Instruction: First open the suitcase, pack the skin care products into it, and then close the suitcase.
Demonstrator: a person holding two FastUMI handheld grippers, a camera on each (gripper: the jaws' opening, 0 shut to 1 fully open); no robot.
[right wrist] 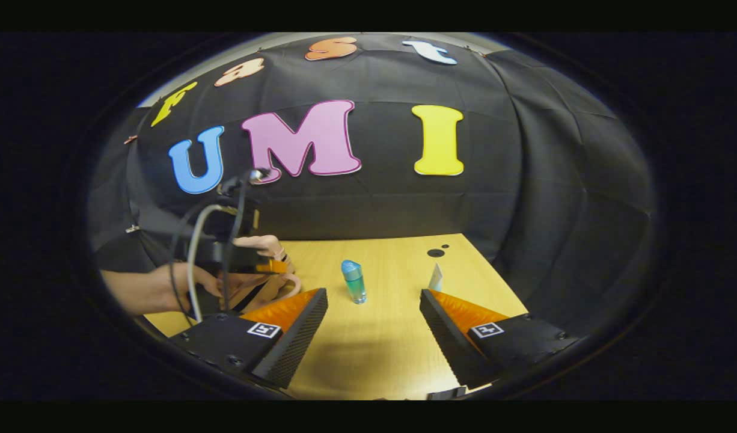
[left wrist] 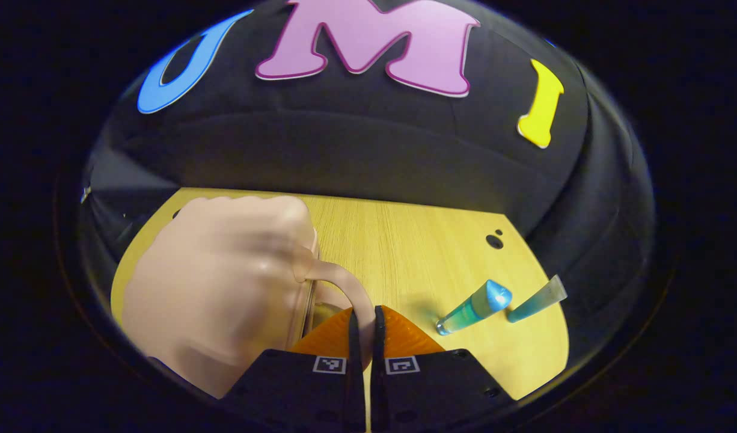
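both views low over table (left wrist: pixel 404 240)

There are no words, brand names or numbers to read on the things here. Each hand-held gripper has small square black-and-white code marks on its body, two on the left hand-held gripper (left wrist: pixel 363 328) and two on the right hand-held gripper (right wrist: pixel 374 316), but they are patterns, not letters. The blue-green bottle (right wrist: pixel 353 281) and the tube (left wrist: pixel 535 299) on the desk (left wrist: pixel 404 240) show no print that can be made out.
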